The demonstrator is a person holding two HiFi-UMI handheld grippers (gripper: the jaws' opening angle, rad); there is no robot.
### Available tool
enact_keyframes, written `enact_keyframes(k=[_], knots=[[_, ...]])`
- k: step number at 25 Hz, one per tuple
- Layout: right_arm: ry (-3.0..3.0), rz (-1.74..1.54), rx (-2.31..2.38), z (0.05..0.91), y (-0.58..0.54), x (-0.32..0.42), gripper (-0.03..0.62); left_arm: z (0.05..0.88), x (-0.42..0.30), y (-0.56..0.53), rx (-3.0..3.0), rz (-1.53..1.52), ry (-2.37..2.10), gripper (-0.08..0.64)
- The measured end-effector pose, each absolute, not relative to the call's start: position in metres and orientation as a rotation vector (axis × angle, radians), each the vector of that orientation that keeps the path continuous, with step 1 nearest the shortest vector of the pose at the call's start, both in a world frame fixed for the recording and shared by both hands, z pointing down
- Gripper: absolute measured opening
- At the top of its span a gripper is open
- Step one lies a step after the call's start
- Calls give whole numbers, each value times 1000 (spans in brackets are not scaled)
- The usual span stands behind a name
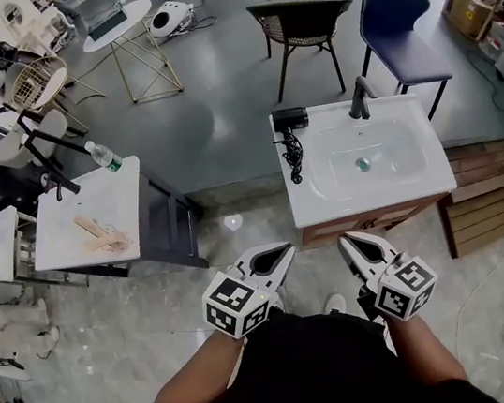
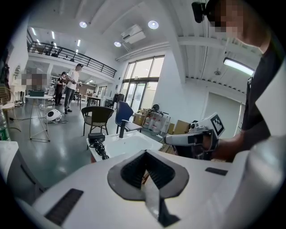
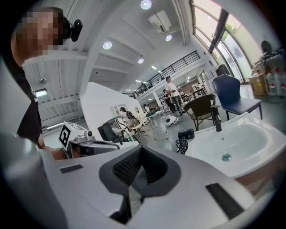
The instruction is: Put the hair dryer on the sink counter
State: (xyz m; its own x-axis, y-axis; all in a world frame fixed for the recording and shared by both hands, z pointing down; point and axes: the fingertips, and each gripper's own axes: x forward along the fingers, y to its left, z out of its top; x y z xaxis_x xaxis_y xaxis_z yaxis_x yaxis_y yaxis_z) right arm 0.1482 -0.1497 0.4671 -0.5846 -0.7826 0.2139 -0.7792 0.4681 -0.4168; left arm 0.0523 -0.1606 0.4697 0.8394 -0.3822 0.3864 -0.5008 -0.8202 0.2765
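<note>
head view has the hair dryer [image 1: 290, 119] already lying on the sink counter [image 1: 328, 201], at its back left corner, with its black cord [image 1: 293, 153] trailing toward the front edge. the basin is just to the right and the tap [image 1: 361, 98] behind that. it looks like hard, smooth plastic, stiff and fairly light but heavier at the barrel end. the loose cord would likely drag and snag if it were lifted. the handle looks like the safest hold, since the rounded barrel would probably slip between flat pads.

the left claw [image 1: 284, 255] is held low by the person's body, well short of the counter. its jaws are pressed together with nothing between them, as the left gripper view confirms. the right claw [image 1: 347, 243] sits just beside it on the right, likewise squeezed shut and empty, touching nothing.
</note>
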Motion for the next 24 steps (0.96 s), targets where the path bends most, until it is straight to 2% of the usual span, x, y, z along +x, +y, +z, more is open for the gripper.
enact_keyframes(k=[24], knots=[[2680, -777, -1446, 470, -152, 149, 3, 466, 51, -164, 2659, 447, -659, 0]])
